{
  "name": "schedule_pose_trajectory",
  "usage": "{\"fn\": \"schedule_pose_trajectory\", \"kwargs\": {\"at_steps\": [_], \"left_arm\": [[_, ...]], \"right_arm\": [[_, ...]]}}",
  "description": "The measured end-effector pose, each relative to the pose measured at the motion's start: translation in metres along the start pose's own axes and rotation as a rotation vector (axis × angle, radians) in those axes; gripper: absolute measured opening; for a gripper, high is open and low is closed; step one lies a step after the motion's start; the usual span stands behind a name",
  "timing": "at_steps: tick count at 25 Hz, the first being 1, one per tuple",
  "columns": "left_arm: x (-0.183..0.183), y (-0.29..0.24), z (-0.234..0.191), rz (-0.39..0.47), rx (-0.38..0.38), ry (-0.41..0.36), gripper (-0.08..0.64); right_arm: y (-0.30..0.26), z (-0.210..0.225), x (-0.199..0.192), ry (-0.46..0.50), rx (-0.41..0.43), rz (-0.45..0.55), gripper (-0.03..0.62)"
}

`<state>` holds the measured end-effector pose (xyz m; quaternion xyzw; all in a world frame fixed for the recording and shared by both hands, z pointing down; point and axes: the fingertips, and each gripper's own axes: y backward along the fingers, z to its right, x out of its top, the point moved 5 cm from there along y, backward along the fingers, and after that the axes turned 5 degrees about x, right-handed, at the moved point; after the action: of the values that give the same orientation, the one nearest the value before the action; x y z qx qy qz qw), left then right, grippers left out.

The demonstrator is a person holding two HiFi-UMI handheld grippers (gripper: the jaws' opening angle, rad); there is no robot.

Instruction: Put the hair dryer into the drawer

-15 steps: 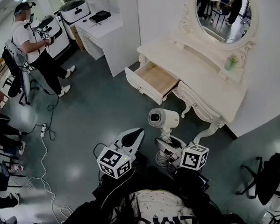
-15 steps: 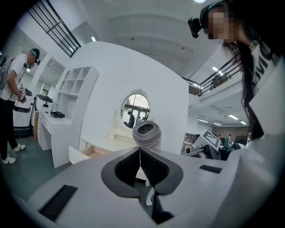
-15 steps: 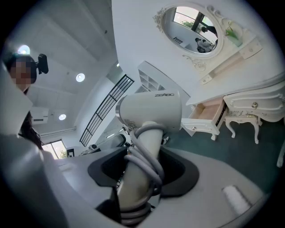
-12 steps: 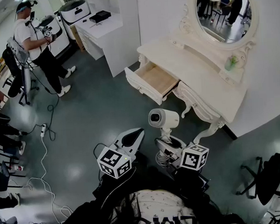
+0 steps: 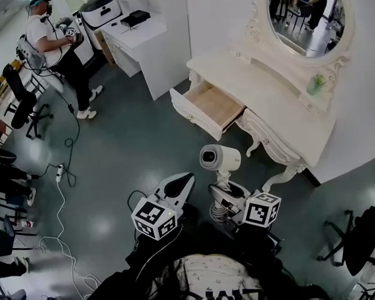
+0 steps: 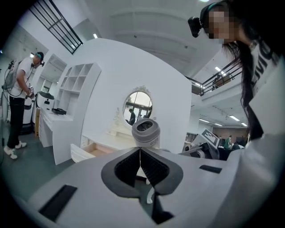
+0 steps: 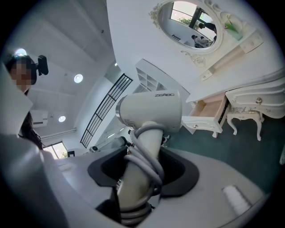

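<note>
White hair dryer [image 5: 220,158] held upright in right claw [image 5: 222,196], clenched round the cord-wrapped handle. Left claw [image 5: 180,182] just beside it, jaws pressed together. Drawer [image 5: 195,117] pulled open from the cream worktop [image 5: 279,104], its front edge facing the dryer, well apart. Bare dark-green floor [image 5: 143,148] between; cables [image 5: 58,203] and a person [image 5: 57,46] far to the left.

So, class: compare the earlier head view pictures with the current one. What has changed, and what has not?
Only the person in the background has moved, stepping away toward the top of the picture. The right gripper still holds the hair dryer by its handle, the left gripper stays shut and empty, and the drawer stays open.
</note>
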<state>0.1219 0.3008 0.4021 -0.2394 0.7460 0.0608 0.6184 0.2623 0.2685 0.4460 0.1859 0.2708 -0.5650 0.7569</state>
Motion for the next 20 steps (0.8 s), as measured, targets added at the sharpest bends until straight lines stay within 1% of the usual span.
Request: {"fn": "schedule_pose_trajectory", "kwargs": {"at_steps": [5,10,15,20], "left_arm": [[0.001,-0.005,-0.027,-0.012,0.017,0.014,0.000],[0.014,-0.015,-0.068,-0.015,0.015,0.018,0.000],[0.032,-0.028,-0.115,-0.012,-0.009,0.017,0.000],[0.052,-0.041,-0.162,-0.016,-0.049,0.006,0.000]], "right_arm": [[-0.025,0.011,0.004,-0.017,-0.006,-0.024,0.230],[-0.065,0.020,0.016,-0.030,-0.018,-0.035,0.230],[-0.109,0.030,0.032,-0.039,-0.039,-0.021,0.230],[-0.151,0.038,0.047,-0.059,-0.075,0.007,0.230]]}}
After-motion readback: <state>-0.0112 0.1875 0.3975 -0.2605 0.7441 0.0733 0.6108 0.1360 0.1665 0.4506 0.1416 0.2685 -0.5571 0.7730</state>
